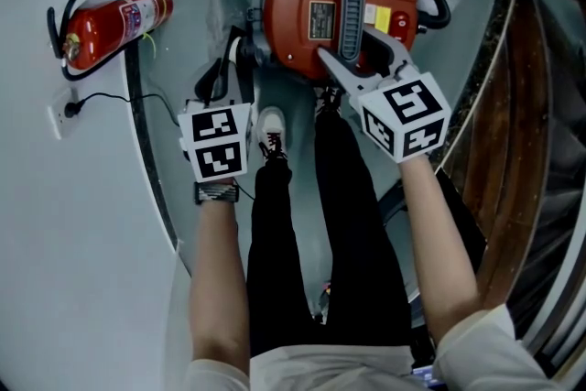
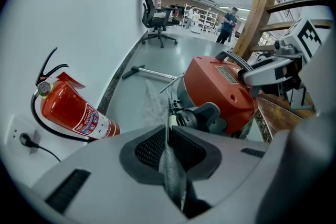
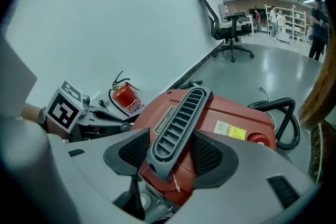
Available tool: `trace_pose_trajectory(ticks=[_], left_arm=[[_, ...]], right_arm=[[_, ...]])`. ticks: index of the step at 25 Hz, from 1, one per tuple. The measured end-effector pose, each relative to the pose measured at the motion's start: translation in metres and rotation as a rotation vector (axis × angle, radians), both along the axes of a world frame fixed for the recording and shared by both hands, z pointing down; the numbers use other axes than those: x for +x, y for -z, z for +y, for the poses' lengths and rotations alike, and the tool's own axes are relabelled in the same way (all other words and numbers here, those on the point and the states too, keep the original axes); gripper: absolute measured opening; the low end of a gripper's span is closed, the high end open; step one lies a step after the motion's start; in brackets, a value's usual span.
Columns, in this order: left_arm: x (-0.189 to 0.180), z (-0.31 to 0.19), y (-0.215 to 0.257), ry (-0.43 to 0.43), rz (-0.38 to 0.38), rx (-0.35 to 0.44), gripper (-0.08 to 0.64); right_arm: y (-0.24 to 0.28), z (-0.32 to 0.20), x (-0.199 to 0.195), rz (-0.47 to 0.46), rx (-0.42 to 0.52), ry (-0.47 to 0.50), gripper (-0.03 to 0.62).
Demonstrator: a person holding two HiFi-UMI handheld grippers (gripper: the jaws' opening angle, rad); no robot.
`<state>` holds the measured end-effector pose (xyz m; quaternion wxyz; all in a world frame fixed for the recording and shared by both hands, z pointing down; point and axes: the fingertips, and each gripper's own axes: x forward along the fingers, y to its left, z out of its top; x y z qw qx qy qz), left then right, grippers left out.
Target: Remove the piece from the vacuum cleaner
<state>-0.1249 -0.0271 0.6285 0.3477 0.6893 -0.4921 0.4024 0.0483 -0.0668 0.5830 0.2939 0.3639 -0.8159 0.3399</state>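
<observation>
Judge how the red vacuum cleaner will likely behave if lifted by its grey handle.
Probably heavy: the vacuum cleaner looks bulky beside the right gripper clamped on its handle. The ribbed handle looks rigid, unlikely to flex. The hose behind it, if attached, may drag.

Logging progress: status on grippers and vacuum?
Left gripper shut on thin grey strip. Right gripper clamped on grey handle of vacuum cleaner. Black hose beside it.
</observation>
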Motion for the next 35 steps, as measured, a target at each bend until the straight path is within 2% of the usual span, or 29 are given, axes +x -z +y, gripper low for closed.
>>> trace_pose_trajectory(ticks=[35], left_arm=[[-0.017, 0.001, 0.000, 0.022, 0.034, -0.011, 0.044]], right_arm=[[-0.001, -0.001, 0.002, 0.002, -0.006, 0.011, 0.255]])
